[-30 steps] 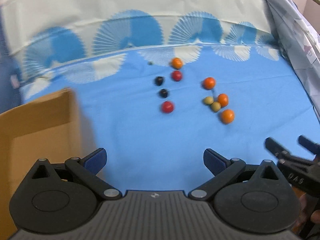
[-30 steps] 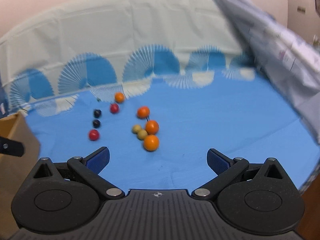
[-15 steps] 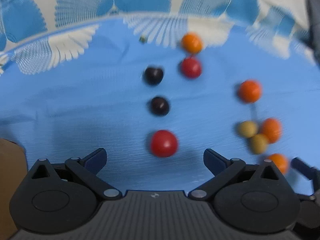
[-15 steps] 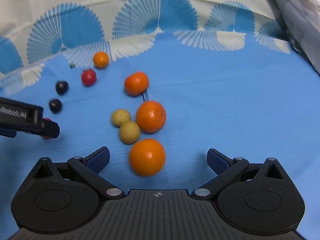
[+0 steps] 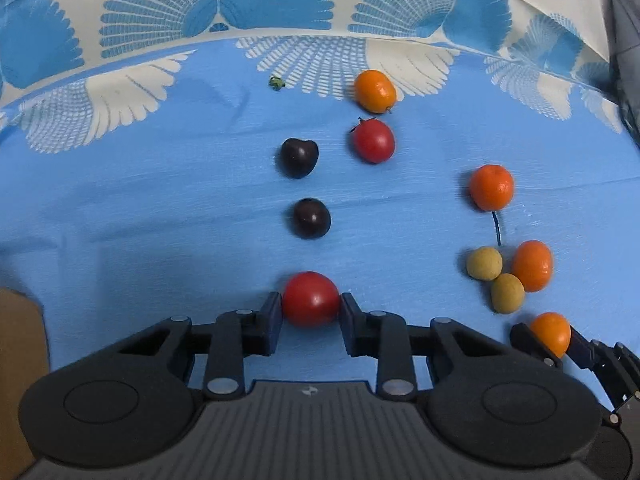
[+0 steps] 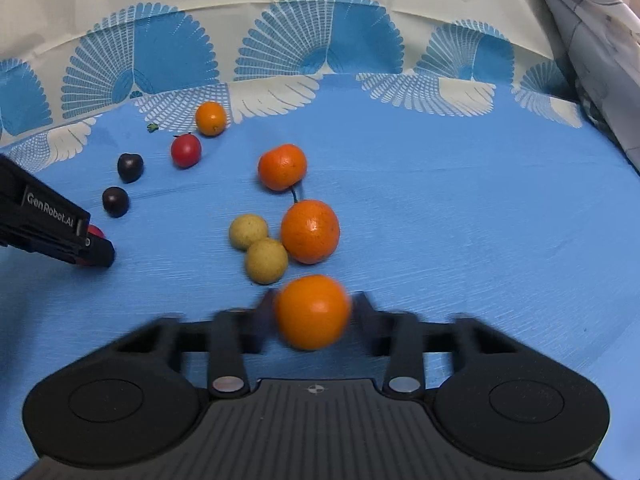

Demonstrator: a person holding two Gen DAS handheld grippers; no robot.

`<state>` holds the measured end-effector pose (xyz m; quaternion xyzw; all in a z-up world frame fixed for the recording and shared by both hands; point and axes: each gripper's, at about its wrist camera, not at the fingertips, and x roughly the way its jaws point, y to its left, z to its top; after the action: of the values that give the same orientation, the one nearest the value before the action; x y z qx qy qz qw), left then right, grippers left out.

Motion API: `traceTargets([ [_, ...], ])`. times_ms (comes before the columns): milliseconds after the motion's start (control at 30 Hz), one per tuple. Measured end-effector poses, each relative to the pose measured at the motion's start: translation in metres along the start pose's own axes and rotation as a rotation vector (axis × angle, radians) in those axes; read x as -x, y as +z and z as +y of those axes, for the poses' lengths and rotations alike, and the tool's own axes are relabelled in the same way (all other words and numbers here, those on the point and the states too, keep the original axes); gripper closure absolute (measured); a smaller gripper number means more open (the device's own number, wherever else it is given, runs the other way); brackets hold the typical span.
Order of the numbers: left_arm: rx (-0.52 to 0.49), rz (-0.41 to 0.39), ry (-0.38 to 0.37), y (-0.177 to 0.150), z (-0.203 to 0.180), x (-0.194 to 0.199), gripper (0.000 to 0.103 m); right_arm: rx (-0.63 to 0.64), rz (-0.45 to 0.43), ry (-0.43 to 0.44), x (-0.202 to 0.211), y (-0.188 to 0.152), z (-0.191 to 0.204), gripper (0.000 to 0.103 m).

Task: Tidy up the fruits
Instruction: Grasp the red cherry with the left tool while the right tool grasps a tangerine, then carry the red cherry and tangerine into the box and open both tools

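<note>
Small fruits lie scattered on a blue cloth (image 5: 160, 208). My left gripper (image 5: 311, 312) is closing: its blue pads touch both sides of a red tomato (image 5: 310, 296) that rests on the cloth. In the right wrist view my right gripper (image 6: 314, 316) is closing too, its blurred fingers hard against an orange (image 6: 312, 310). The left wrist view shows that same orange (image 5: 551, 332) between the right gripper's tips at the lower right. In the right wrist view, the left gripper's fingers (image 6: 94, 250) hide most of the tomato (image 6: 96, 232).
Beyond the tomato lie two dark plums (image 5: 299, 157) (image 5: 311, 218), a second tomato (image 5: 373, 140) and a small orange (image 5: 375, 91). To the right sit two oranges (image 6: 282, 167) (image 6: 310, 231) and two yellow-green fruits (image 6: 248, 231) (image 6: 266, 260). A cardboard box (image 5: 16, 360) stands at the left.
Both grippers came down and forward to the fruits, then their jaws went from wide open to closed in: the left around the red tomato, the right around the nearest orange.
</note>
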<state>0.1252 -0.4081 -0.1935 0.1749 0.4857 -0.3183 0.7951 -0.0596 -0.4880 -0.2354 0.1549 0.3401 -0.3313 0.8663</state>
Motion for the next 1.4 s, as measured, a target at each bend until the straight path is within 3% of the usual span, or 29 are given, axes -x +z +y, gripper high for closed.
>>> traceTargets([
  [200,-0.040,-0.073,0.001,-0.010,-0.005,0.035,0.069,-0.058,-0.019,0.019,0.028,0.003,-0.005,0.064],
  [400,-0.007,-0.117,-0.049,-0.028,0.003,0.097,0.069,-0.081,-0.078,0.060,0.083,0.006,0.002,0.064],
  [567,0.040,-0.140,-0.046,-0.053,0.027,0.159,0.069,-0.074,-0.133,0.116,0.149,0.005,0.028,0.064],
  [800,0.080,-0.197,-0.006,-0.104,0.084,0.252,0.069,-0.018,-0.190,0.269,0.247,-0.008,0.085,0.064],
  [900,0.089,-0.231,0.039,-0.133,0.108,0.292,0.069,0.013,-0.183,0.339,0.281,-0.022,0.111,0.064],
  [1067,0.141,-0.247,0.049,-0.183,0.150,0.343,0.069,0.042,-0.130,0.448,0.327,-0.049,0.156,0.064],
  [1300,0.259,-0.207,0.038,-0.240,0.205,0.376,0.069,0.133,-0.079,0.526,0.374,-0.089,0.206,0.064],
  [1400,0.276,-0.221,0.074,-0.259,0.222,0.388,0.069,0.162,-0.053,0.539,0.385,-0.100,0.220,0.064],
])
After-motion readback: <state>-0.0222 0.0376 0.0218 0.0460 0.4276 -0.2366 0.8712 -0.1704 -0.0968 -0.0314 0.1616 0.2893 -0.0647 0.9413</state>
